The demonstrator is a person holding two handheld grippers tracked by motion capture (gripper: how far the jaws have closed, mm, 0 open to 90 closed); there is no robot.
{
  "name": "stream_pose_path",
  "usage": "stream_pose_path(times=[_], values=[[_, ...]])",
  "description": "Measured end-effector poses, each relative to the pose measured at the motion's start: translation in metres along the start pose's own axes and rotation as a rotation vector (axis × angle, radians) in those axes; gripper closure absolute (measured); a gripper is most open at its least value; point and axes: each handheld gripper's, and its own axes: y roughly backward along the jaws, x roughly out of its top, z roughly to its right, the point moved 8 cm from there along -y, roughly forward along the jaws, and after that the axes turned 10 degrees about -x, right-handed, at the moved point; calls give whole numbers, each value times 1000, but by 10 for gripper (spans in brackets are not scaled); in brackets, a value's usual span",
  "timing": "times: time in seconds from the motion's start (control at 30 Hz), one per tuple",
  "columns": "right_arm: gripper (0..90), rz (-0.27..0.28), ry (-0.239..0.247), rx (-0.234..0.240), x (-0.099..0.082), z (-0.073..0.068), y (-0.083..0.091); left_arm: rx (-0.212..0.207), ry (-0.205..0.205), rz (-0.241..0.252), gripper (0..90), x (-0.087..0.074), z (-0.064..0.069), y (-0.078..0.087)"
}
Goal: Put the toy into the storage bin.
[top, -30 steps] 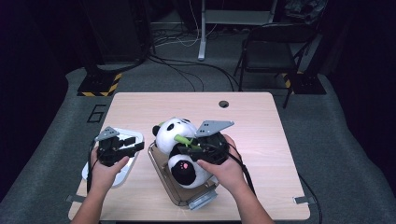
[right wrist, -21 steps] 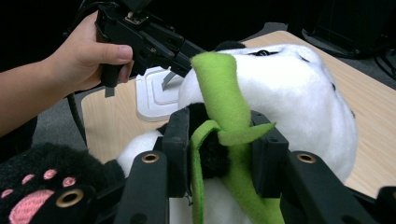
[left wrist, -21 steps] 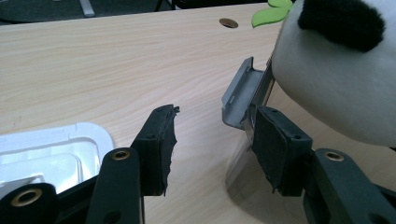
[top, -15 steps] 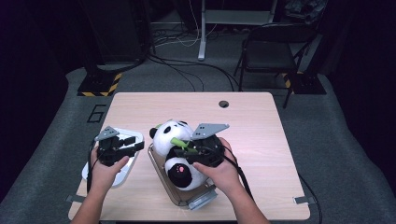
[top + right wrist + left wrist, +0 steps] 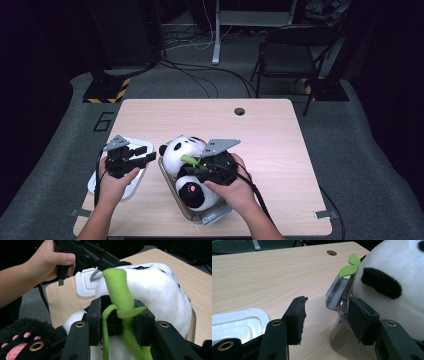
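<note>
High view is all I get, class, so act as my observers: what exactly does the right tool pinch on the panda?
Observer: The right tool is shut on the green felt stalk in front of the panda.
Operator: Is the left tool gripping anything?
Observer: No. The left tool is open, jaws apart, with nothing pinched.
Operator: What lies just ahead of it?
Observer: The metal clasp on the clear container that holds the panda.
Operator: And the white thing beside that hand?
Observer: A white lid with a stepped rim, flat on the table.
</note>
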Motion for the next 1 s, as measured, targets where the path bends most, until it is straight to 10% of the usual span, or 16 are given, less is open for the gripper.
stream_pose_path(times=[1.0], values=[[631, -38, 1, 21, -21, -2, -8, -80, -93, 18, 439, 43, 40, -23]])
